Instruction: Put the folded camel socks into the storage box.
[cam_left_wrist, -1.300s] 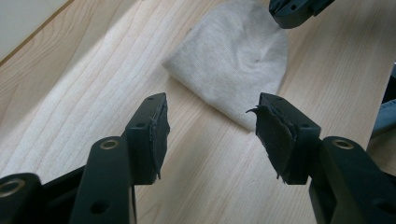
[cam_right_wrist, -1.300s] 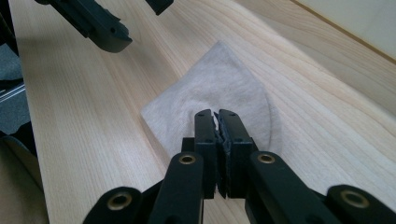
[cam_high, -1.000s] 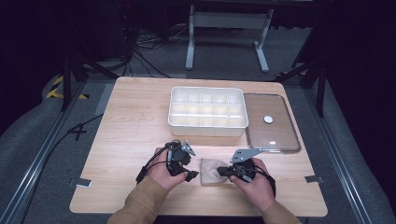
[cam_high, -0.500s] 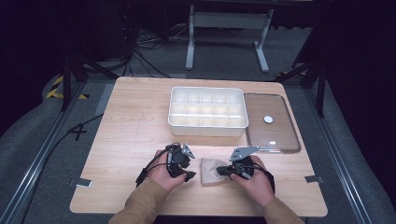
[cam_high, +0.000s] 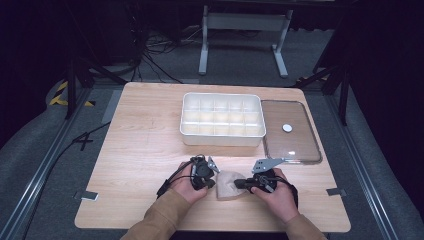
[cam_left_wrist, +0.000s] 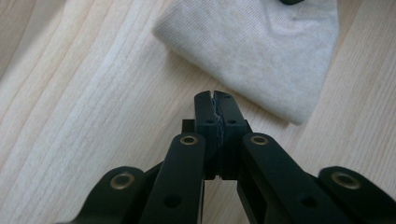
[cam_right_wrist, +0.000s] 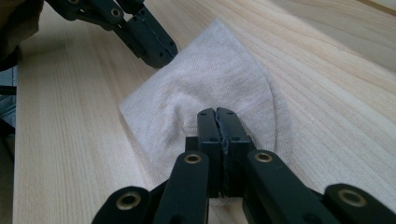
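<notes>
A folded beige cloth (cam_high: 230, 184) lies at the lower centre of the high view, on the wooden worktop (cam_high: 145, 145) between both hands. The left tool (cam_left_wrist: 215, 99) has just been closing; its jaws meet empty, just beside the cloth's edge. The right tool (cam_right_wrist: 217, 114) is pressed together over the cloth, and whether fabric is caught I cannot tell. Re-open the left tool and take the edge properly before folding.
</notes>
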